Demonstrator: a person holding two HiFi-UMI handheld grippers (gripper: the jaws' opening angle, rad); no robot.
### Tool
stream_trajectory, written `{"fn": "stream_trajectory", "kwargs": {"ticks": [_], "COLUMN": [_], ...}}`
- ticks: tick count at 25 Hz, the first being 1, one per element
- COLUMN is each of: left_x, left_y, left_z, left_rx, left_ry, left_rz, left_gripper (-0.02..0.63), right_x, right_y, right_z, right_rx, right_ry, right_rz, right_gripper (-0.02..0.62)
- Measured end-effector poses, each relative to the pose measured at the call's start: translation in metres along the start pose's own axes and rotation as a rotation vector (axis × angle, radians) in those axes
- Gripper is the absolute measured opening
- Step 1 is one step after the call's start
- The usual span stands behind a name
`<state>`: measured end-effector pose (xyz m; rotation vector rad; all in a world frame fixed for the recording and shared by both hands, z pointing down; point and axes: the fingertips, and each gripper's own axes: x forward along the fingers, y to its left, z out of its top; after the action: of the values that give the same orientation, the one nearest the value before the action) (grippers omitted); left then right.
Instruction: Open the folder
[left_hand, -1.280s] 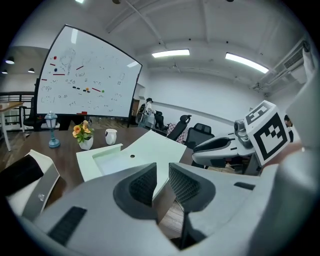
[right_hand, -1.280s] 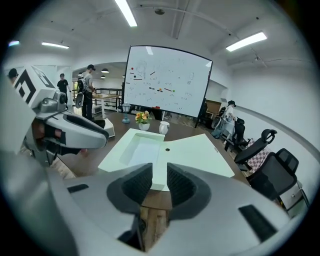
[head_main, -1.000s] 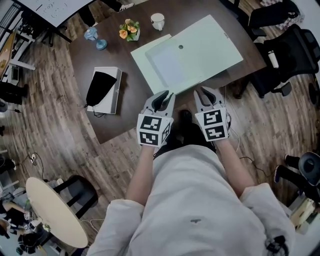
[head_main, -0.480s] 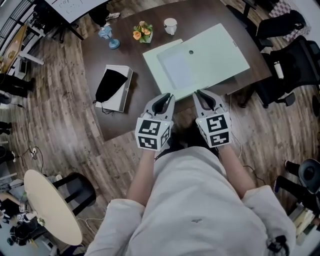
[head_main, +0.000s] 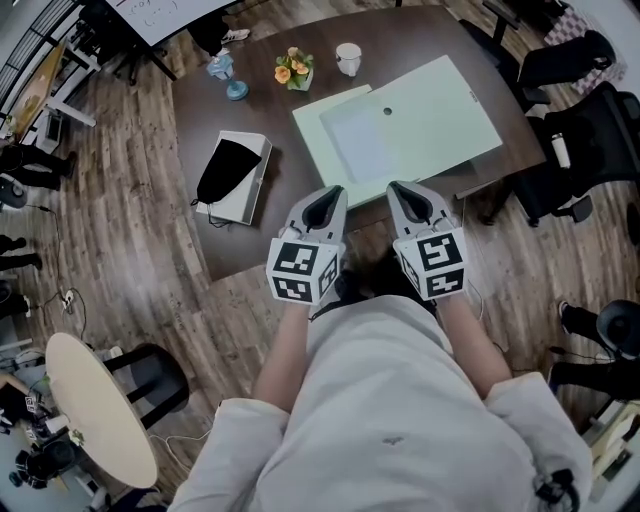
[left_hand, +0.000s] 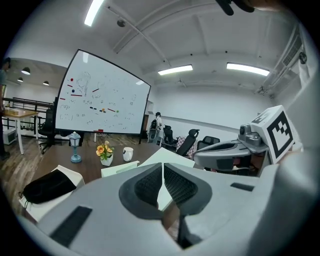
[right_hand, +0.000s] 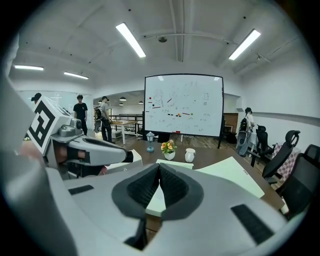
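- A white box (head_main: 245, 185) with a black pouch (head_main: 222, 170) on it lies on the dark table (head_main: 262, 232), off to the left gripper's left and well apart from it.
- The left gripper (head_main: 333, 192) is clenched and empty. Its jaws have just been closing, and in its own view the pads (left_hand: 150, 186) meet at the tips with nothing between them.
- The pale green folder (head_main: 430, 110) lies flat on the table ahead of both grippers. Its near edge runs just beyond the two sets of tips and its far corners reach away to the right.
- Beyond the folder, farther from the grippers, stand a small blue lamp (head_main: 228, 75), a pot of flowers (head_main: 293, 68) and a white cup (head_main: 348, 57).
- The right gripper (head_main: 392, 187) is also clenched on nothing. Its jaws have just been closing, and their tips now touch. In its view the folder (right_hand: 235, 176) shows past and below the tips.
- A black office chair (head_main: 590, 140) stands off to the right gripper's right, past the table's edge.
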<state>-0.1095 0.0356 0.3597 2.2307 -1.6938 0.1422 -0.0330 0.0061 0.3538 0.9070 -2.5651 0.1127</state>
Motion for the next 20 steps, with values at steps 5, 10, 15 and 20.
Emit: {"fn": "stream_trajectory", "kwargs": {"ticks": [5,10,15,20], "left_x": [-0.0043,-0.0075,-0.0072,-0.0064], "left_y": [0.0001,0.0048,0.008,0.0086], "left_z": [0.0005,0.0007,-0.0009,-0.0019], "left_rx": [0.002,-0.003,-0.008,-0.011], "left_ry": [-0.005,-0.009,-0.007,-0.001], "left_rz": [0.009,0.024,0.027,0.031], "left_gripper": [0.009,0.006,0.005,0.005], "right_x": [-0.0011,0.0007,0.003,0.0026], "right_y": [0.0022,0.0039,0.0047,0.0022], "right_z": [0.0007,0.0015,-0.0008,-0.0027], "right_rx": [-0.007,-0.003,0.001,0.007], "right_ry": [-0.004,-0.009,-0.004,0.001], "right_rz": [0.01,0.019,0.023,0.021], "right_gripper": [0.004,0.003,0.003,0.003]}}
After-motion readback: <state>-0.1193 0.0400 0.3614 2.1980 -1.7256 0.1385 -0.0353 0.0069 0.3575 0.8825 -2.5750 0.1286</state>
